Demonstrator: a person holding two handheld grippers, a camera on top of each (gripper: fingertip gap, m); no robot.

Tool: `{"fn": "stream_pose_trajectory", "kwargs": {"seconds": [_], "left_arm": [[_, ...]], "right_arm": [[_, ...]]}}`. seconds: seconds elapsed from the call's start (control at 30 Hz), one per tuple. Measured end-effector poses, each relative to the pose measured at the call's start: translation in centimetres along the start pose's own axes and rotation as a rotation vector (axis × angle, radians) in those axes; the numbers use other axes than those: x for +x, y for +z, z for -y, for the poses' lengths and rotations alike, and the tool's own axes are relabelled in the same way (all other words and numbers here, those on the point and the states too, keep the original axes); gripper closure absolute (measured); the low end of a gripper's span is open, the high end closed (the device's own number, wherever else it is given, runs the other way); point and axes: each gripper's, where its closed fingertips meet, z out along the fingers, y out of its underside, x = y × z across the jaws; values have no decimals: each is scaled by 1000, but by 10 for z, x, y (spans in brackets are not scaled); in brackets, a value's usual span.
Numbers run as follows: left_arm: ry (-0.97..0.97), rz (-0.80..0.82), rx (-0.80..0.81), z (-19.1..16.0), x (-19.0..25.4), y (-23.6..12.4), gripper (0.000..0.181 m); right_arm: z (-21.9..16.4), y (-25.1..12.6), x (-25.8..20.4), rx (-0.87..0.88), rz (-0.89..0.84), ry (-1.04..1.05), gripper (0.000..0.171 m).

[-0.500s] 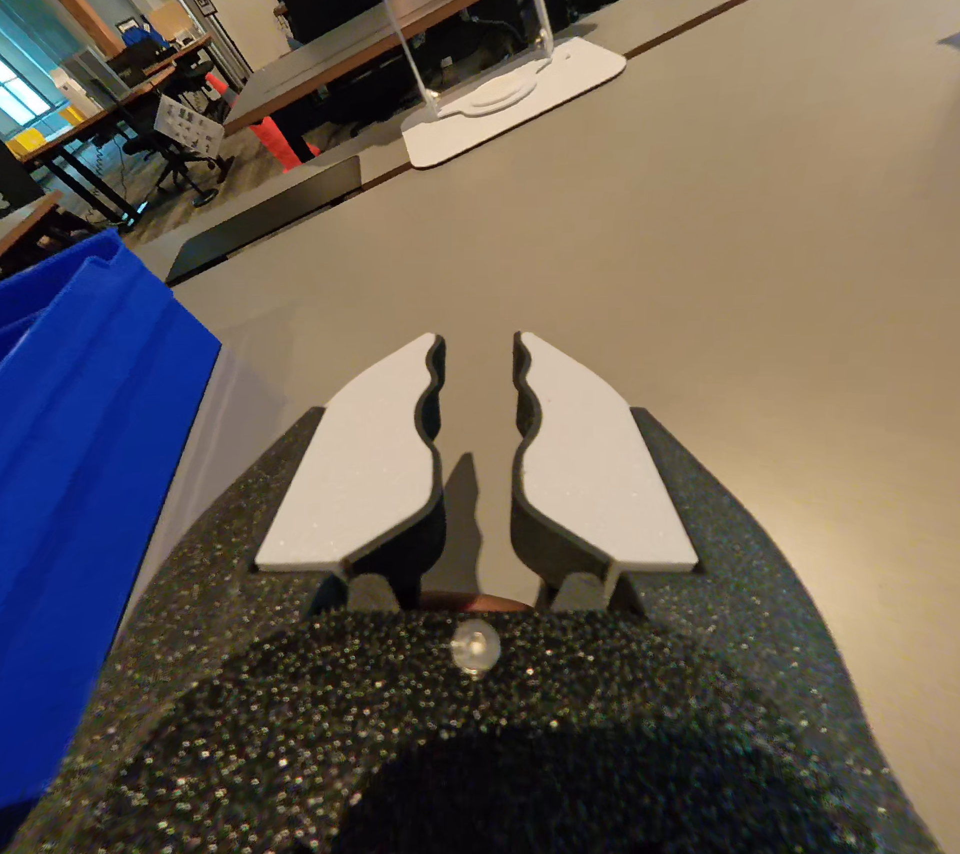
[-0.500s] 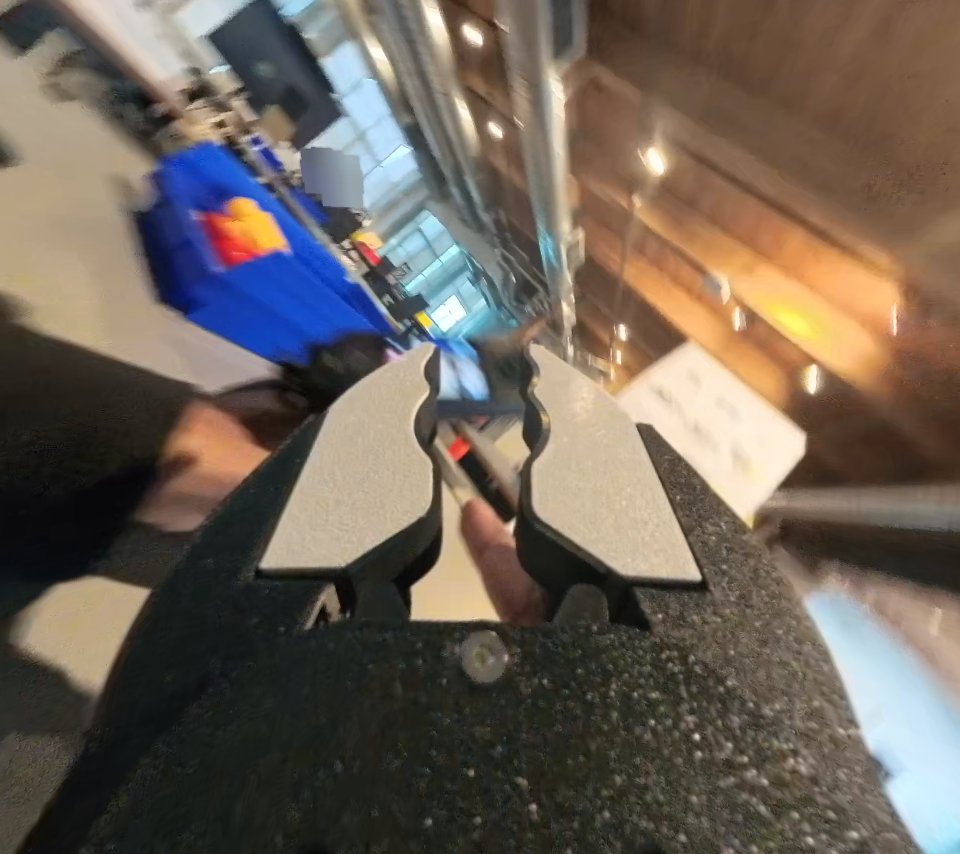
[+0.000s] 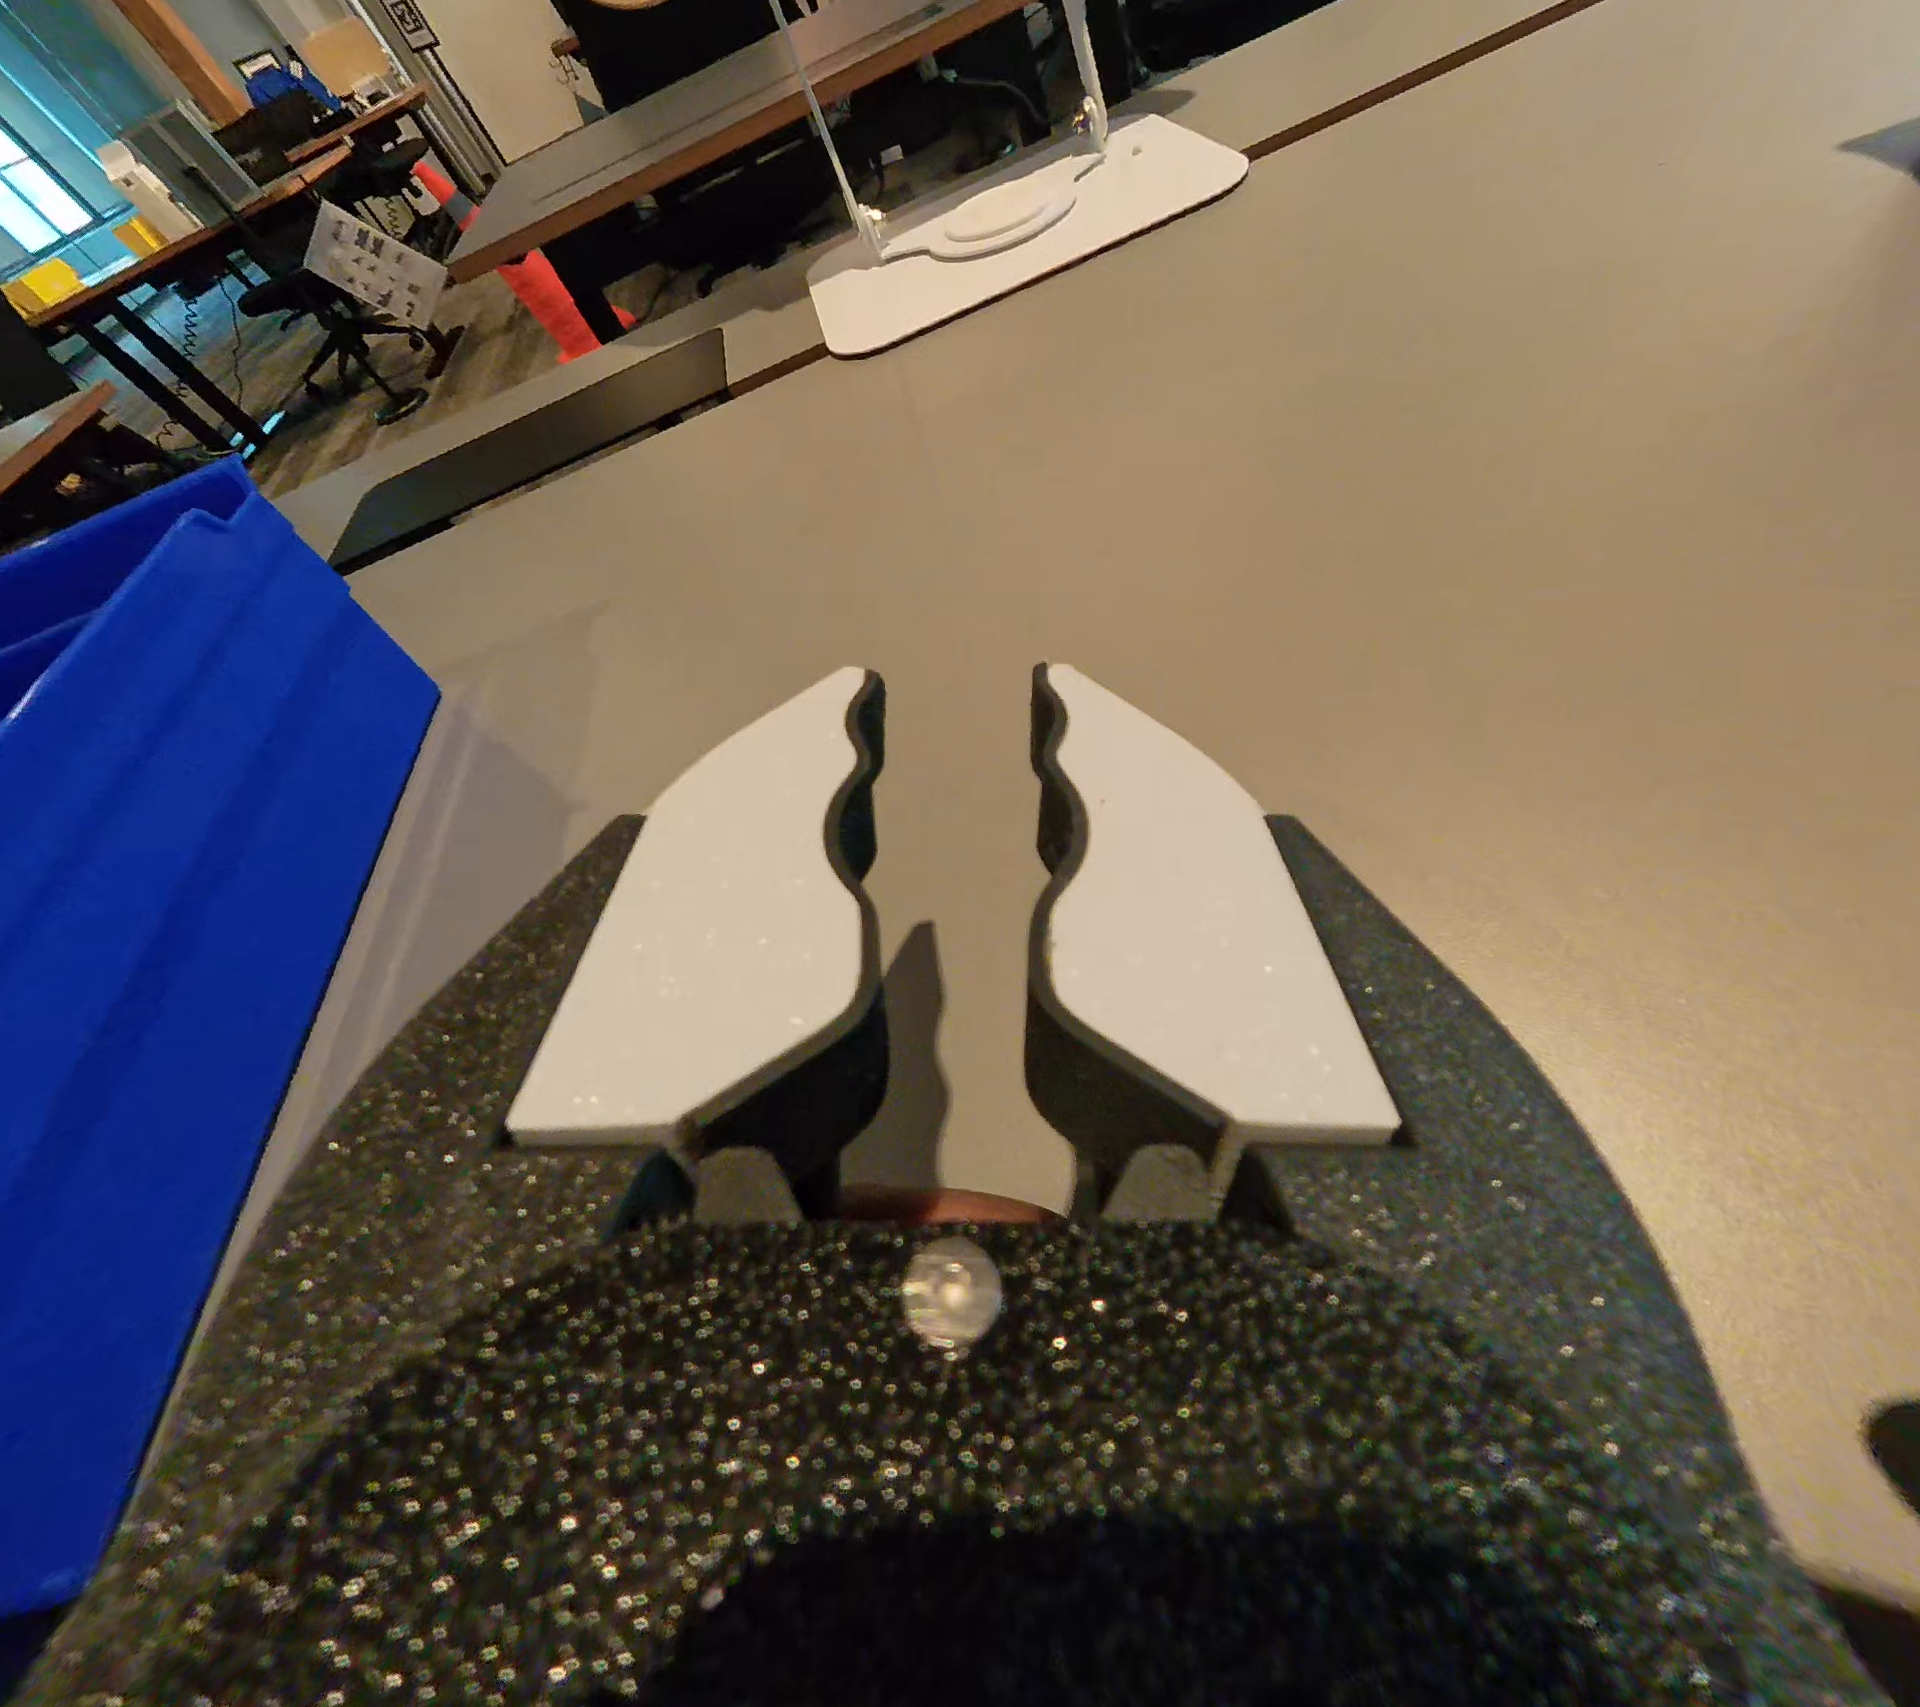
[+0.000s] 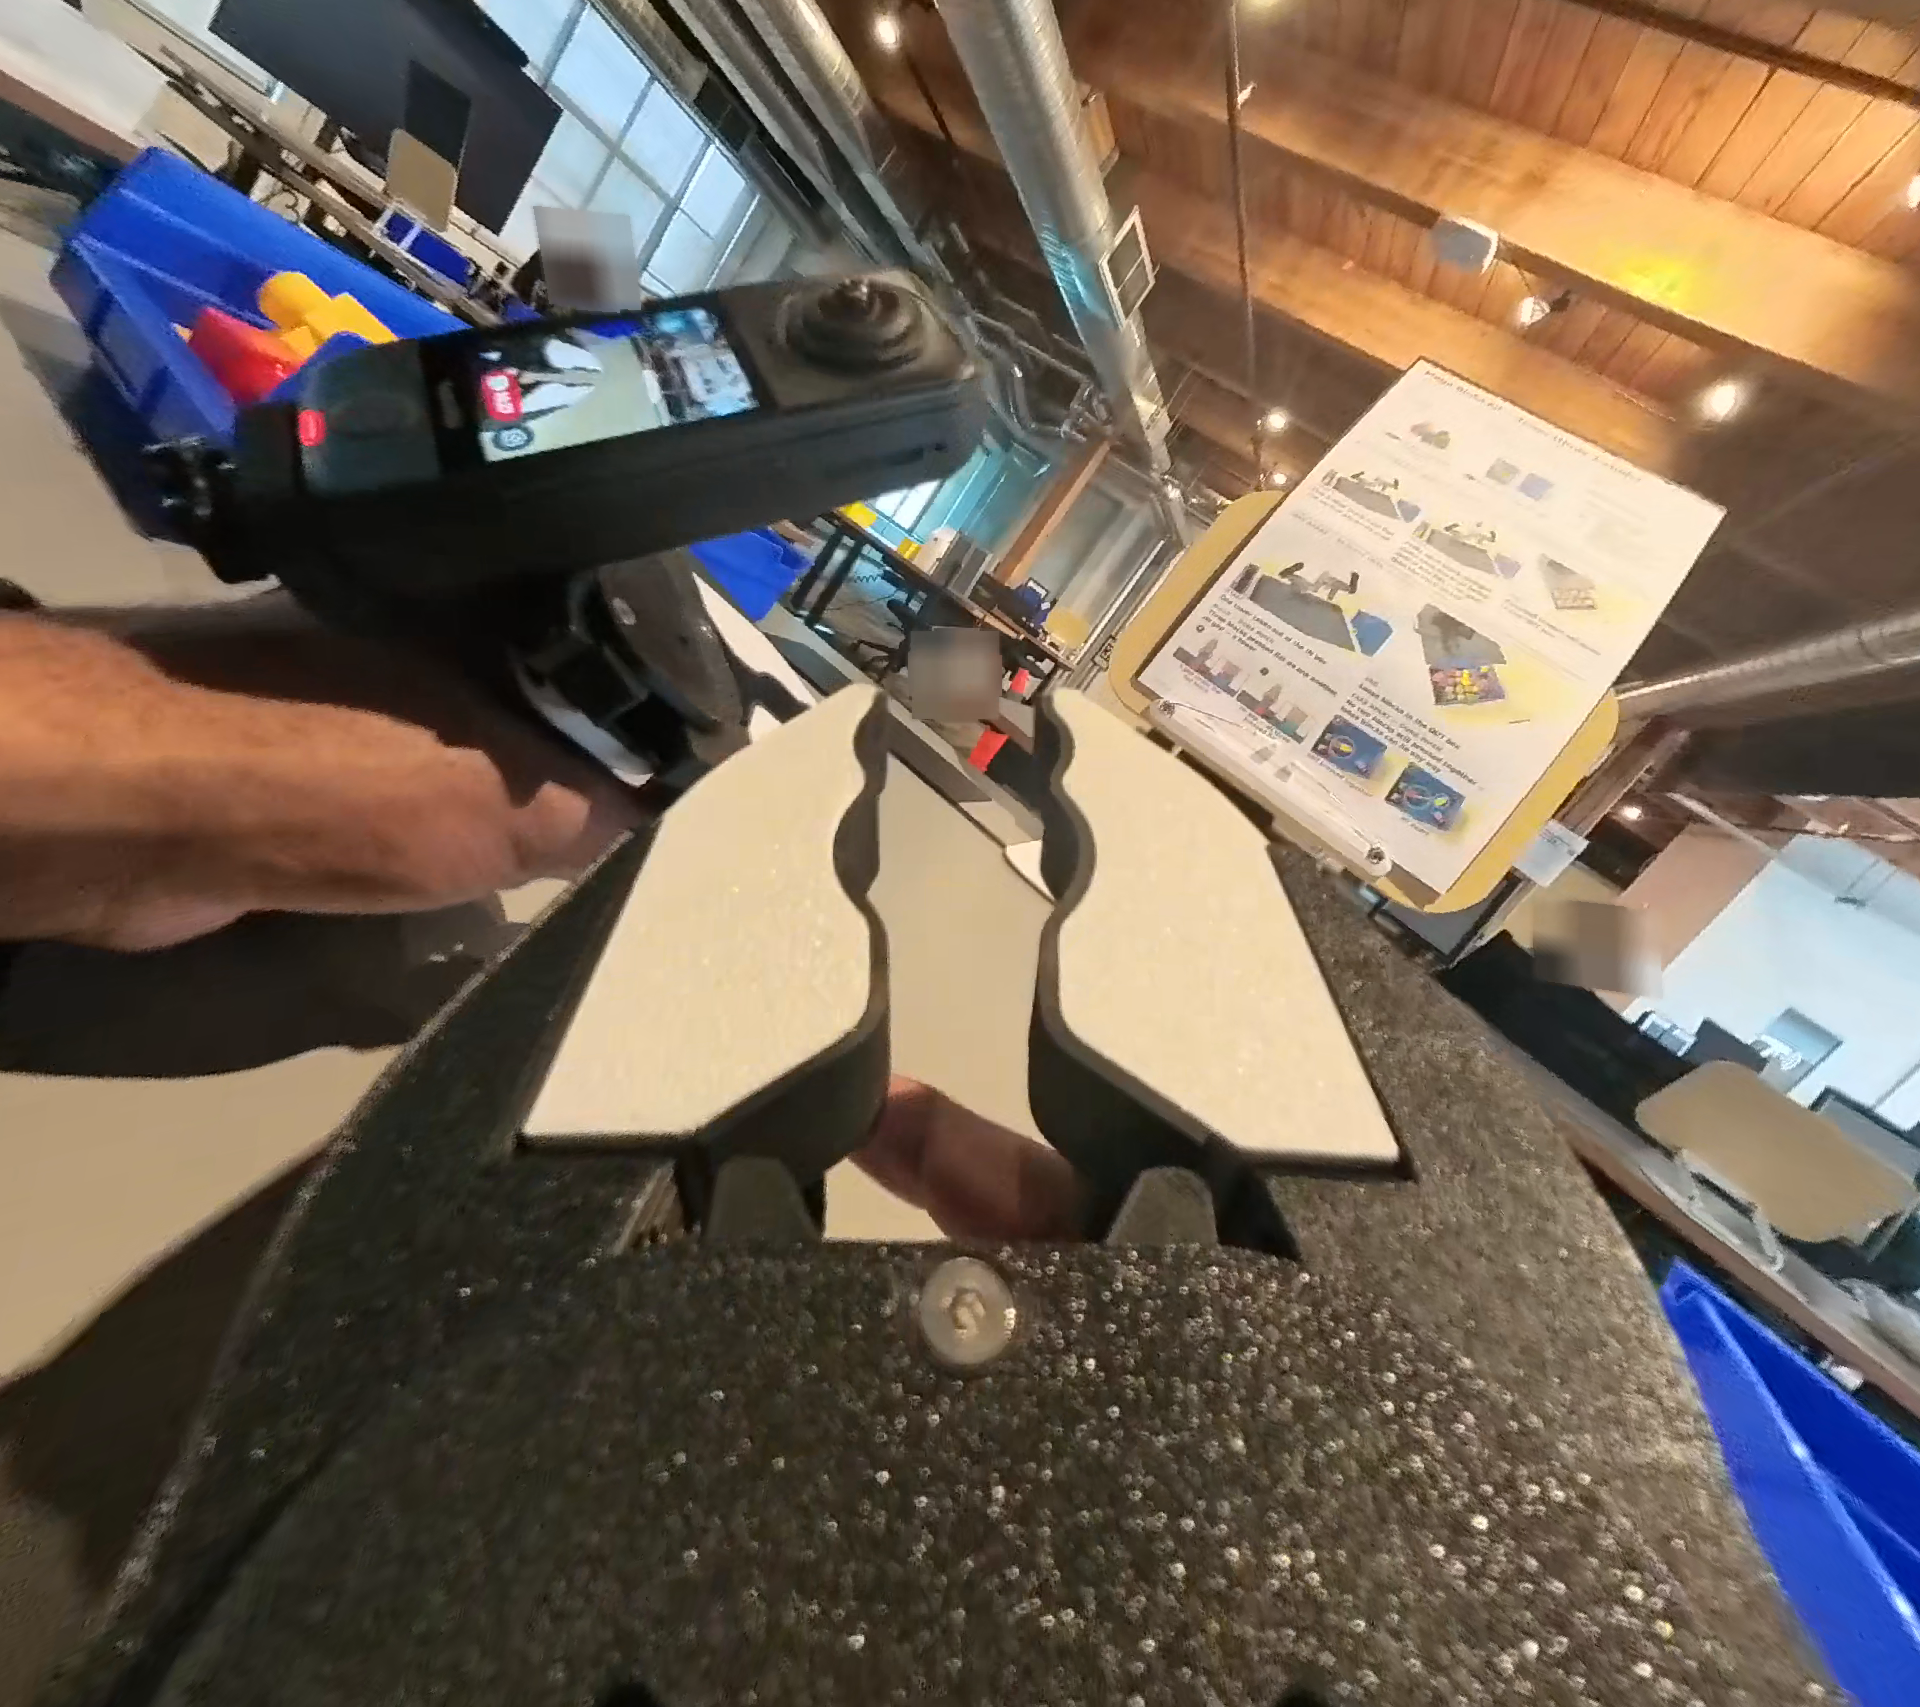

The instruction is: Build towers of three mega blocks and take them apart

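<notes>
My left gripper (image 3: 958, 691) is open and empty, low over the grey table (image 3: 1455, 618), with a blue bin (image 3: 156, 826) close on its left. My right gripper (image 4: 961, 712) is open and empty, tilted up toward the ceiling and a poster board. In the right wrist view the same blue bin (image 4: 114, 307) shows at the far left with red (image 4: 234, 348) and yellow (image 4: 301, 301) mega blocks inside. A hand (image 4: 260, 784) holds the left gripper there, and that gripper's black camera (image 4: 623, 421) lies across the view. No block is outside the bin in either view.
A white stand base (image 3: 1029, 234) sits on the table ahead of the left gripper. An instruction poster board (image 4: 1423, 670) stands behind it. A second blue bin (image 4: 1808, 1491) is at the lower right of the right wrist view. Desks and chairs lie beyond the table edge. The grippers' ends are close to 15 cm from one another.
The right gripper has swung and steadied, so the left gripper's camera and the hand now fill its left side. The left gripper has barely moved. Both stay open.
</notes>
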Motion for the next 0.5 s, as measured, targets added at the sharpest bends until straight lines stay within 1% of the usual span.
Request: {"fn": "stream_pose_trajectory", "kwargs": {"seconds": [0.1, 0.23, 0.37, 0.43, 0.5], "left_arm": [[7, 0, 8, 1, 1, -1, 154], [13, -3, 10, 1, 1, -2, 154], [5, -6, 13, 1, 0, -3, 153], [2, -9, 14, 0, 0, -3, 153], [6, -10, 15, 0, -1, -4, 153]], "right_arm": [[-7, 1, 5, -27, -3, 42, 144], [-28, 5, 14, -122, -14, 138, 145], [-48, 4, 34, -211, -87, 234, 146], [-54, -1, 51, -249, -164, 218, 148], [-55, -10, 71, -279, -252, 112, 148]]}}
